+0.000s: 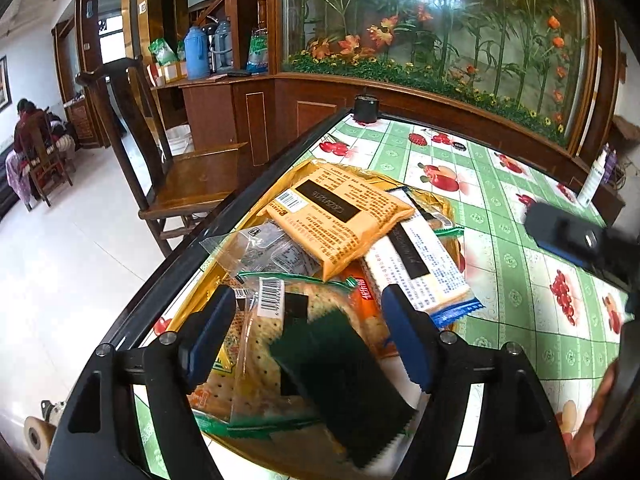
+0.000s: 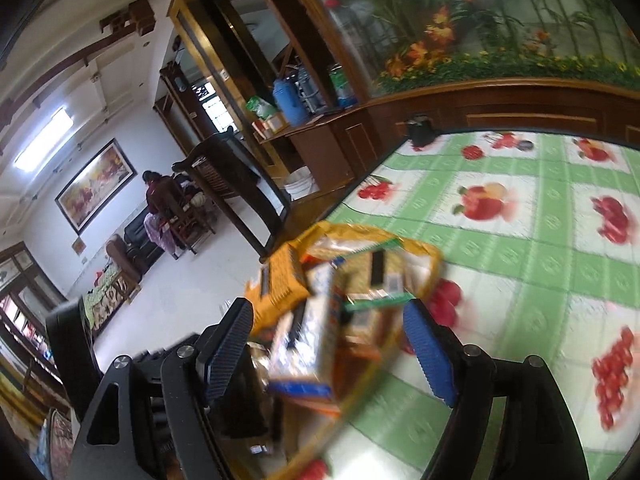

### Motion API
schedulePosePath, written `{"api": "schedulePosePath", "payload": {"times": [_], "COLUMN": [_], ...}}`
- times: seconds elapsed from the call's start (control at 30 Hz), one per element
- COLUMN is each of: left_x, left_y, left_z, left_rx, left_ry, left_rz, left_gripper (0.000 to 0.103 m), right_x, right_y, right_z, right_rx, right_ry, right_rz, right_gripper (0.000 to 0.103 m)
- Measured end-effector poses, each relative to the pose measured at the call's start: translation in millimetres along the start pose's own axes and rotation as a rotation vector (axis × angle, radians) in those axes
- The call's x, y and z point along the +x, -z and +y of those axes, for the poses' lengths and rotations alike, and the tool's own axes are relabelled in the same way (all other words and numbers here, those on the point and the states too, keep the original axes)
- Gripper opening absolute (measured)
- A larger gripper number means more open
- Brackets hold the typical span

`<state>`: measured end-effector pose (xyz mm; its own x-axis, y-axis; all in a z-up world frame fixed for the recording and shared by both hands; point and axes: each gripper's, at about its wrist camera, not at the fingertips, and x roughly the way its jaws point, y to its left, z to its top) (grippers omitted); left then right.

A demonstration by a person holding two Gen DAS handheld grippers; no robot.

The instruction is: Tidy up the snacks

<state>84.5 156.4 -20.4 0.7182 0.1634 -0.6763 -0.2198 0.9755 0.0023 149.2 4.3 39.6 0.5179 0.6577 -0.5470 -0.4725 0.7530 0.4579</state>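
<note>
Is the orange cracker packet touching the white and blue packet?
Touching: in the left wrist view the orange cracker packet lies overlapping the white and blue packet.

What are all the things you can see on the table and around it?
tray: one, gold, near table edge, holding the snacks
orange packet: one, on top of pile
white and blue packet: one, under the orange one
clear cracker packet: one, green-edged, front of tray
dark green packet: one, blurred, between the left tool's fingers, not pressed
tablecloth: one, green and white with fruit
black cup: one, far table corner
wooden chair: one, brown, beside table
flasks: two, blue and grey, on sideboard
left tool: open, over tray
right tool: open, blurred, above tray
</note>
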Motion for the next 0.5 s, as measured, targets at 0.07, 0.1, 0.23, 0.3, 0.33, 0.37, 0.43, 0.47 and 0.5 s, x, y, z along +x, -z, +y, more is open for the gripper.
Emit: {"api": "schedulePosePath", "payload": {"times": [0.07,0.1,0.23,0.3,0.33,0.37,0.43,0.47,0.5], "left_x": [-3.4,-6.0,-17.5,-25.1,-28.9,-32.5,-41.7,-46.1,-52.4], "left_y": [0.6,1.5,3.4,3.8,4.0,4.2,3.7,3.4,3.5], "left_z": [-2.6,-3.4,-7.9,-9.2,-10.1,-11.0,-12.7,-13.7,-14.3], "left_rx": [0.005,0.007,0.009,0.005,0.003,0.001,-0.002,-0.002,-0.004], "left_ry": [-0.012,-0.018,-0.048,-0.07,-0.076,-0.08,-0.095,-0.102,-0.112], "left_rz": [-0.003,-0.009,-0.033,-0.052,-0.061,-0.071,-0.094,-0.105,-0.118], "left_gripper": [0.076,0.076,0.081,0.084,0.084,0.084,0.084,0.084,0.084], "right_x": [-11.9,-16.4,-37.0,-45.5,-48.9,-52.6,-57.8,-61.4,-63.6], "right_y": [10.1,14.4,34.0,41.5,44.2,47.2,51.2,53.9,55.1], "right_z": [-9.4,-14.1,-38.9,-51.6,-57.3,-63.1,-71.4,-75.3,-76.0], "right_rx": [0.016,0.023,0.073,0.103,0.115,0.125,0.141,0.147,0.149], "right_ry": [0.011,0.017,0.041,0.048,0.051,0.058,0.068,0.072,0.075], "right_rz": [-0.007,-0.011,-0.032,-0.034,-0.035,-0.038,-0.044,-0.051,-0.054], "right_gripper": [0.08,0.081,0.089,0.09,0.09,0.091,0.096,0.097,0.098]}}
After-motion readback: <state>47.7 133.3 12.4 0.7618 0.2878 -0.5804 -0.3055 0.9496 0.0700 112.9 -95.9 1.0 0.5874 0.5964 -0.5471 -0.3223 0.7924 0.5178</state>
